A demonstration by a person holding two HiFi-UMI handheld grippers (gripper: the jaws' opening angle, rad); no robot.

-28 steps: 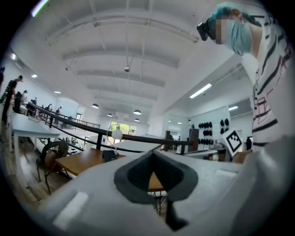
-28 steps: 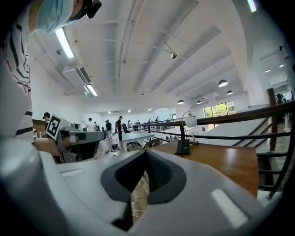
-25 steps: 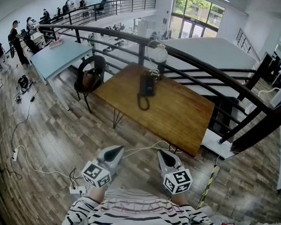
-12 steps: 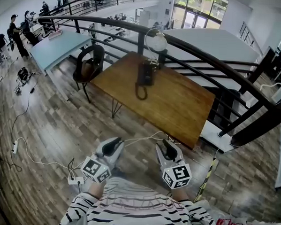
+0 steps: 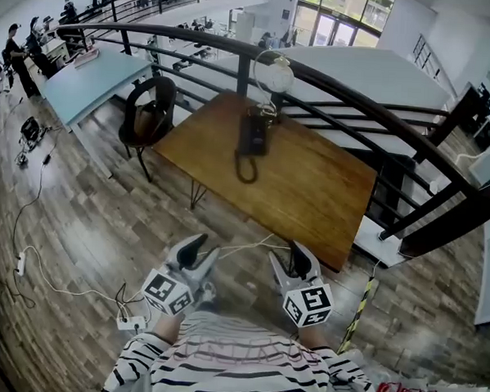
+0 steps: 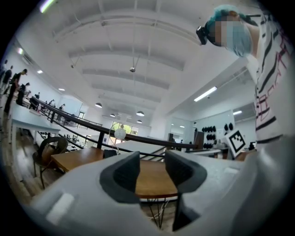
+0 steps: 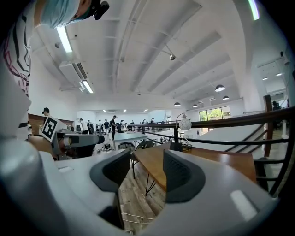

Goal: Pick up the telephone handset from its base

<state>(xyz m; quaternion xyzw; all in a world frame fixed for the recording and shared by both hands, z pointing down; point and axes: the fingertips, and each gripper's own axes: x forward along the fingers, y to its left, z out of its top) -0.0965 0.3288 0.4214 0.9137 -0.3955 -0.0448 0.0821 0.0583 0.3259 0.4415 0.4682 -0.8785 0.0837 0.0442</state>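
Note:
The black telephone (image 5: 254, 134) lies on the far side of a wooden table (image 5: 310, 194), its handset resting on the base and its cord looping toward me. Both grippers are held low, close to my striped shirt, well short of the table. The left gripper (image 5: 199, 253) has its jaws opening with nothing between them. The right gripper (image 5: 291, 257) is also opening and empty. In the left gripper view the gripper (image 6: 152, 161) points level at the table, and the telephone (image 6: 109, 153) shows small beyond its left jaw. The right gripper (image 7: 146, 168) sees the telephone (image 7: 175, 146) far off.
A globe lamp (image 5: 273, 74) stands just behind the telephone, in front of a dark railing (image 5: 372, 108). A black chair (image 5: 146, 120) sits at the table's left end. Cables and a power strip (image 5: 129, 323) lie on the wooden floor at my left. People stand far off.
Both grippers' jaws have gone from shut to parted. Both grippers and the head view have moved a little forward toward the table.

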